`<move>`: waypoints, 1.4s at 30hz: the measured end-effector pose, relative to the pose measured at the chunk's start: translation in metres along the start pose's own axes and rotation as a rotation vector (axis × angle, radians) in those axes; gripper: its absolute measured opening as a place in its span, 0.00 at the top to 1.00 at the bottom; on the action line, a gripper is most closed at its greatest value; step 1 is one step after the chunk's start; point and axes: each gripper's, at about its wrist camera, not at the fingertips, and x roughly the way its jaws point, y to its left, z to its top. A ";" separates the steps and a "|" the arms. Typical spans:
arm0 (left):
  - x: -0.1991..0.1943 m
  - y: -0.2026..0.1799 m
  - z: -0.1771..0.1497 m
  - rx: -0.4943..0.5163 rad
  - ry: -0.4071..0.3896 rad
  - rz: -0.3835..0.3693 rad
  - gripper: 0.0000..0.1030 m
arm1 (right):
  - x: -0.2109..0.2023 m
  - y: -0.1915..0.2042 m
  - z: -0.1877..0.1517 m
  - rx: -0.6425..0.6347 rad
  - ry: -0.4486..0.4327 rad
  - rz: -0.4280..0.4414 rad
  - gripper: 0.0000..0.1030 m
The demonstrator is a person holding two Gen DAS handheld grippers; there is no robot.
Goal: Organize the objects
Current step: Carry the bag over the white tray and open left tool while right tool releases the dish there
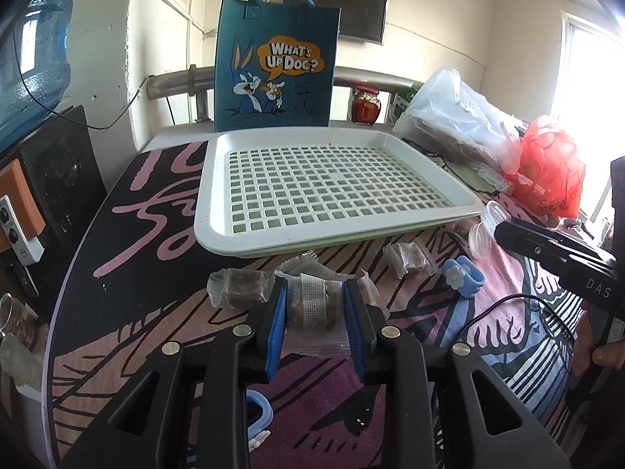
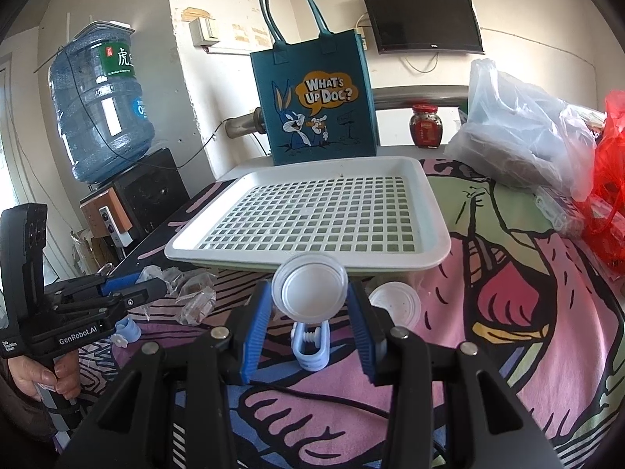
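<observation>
Your left gripper [image 1: 315,305] has its blue fingers [image 1: 275,328] clamped on a clear-wrapped snack packet [image 1: 312,308], pinched across its width so the wrapper cannot slide. Your right gripper [image 2: 308,308] grips a small clear plastic cup [image 2: 309,291] by its sides, its white base facing the camera. Both loads sit just short of the white perforated tray [image 1: 250,250], the likely destination, which lies bare on the patterned cloth [image 2: 508,312] covering the tabletop.

Two more wrapped packets [image 1: 238,287] wait on the cloth near your left fingers, beside a blue flower-shaped clip [image 1: 463,279]. A second blue clip [image 2: 310,346] lies under your right fingers, with a second white cup or lid [image 2: 394,303] just to the side; which it is the view does not make plain.

Behind the tray a teal tote bag [image 2: 316,105] stands upright, printed "WHAT'S UP DOC?" beside a cartoon rabbit. Your left tool's handle reads "GenRobot.AI"; the right one shows the letters "DAS". A blue water jug [image 2: 101,105] carries a green label in Chinese characters. A red-lidded jar [image 2: 425,125] stands by the wall, under a dark screen [image 2: 424,19].
</observation>
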 end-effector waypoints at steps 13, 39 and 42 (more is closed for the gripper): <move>-0.005 0.016 0.065 -0.012 -0.048 -0.010 0.74 | -0.009 0.015 0.059 -0.065 -0.043 0.053 0.62; 0.051 0.050 0.093 -0.176 0.082 -0.033 0.28 | 0.096 -0.028 0.087 0.050 0.245 -0.099 0.43; 0.011 0.057 0.098 -0.169 -0.028 -0.022 0.08 | 0.054 -0.022 0.099 0.034 0.128 -0.045 0.42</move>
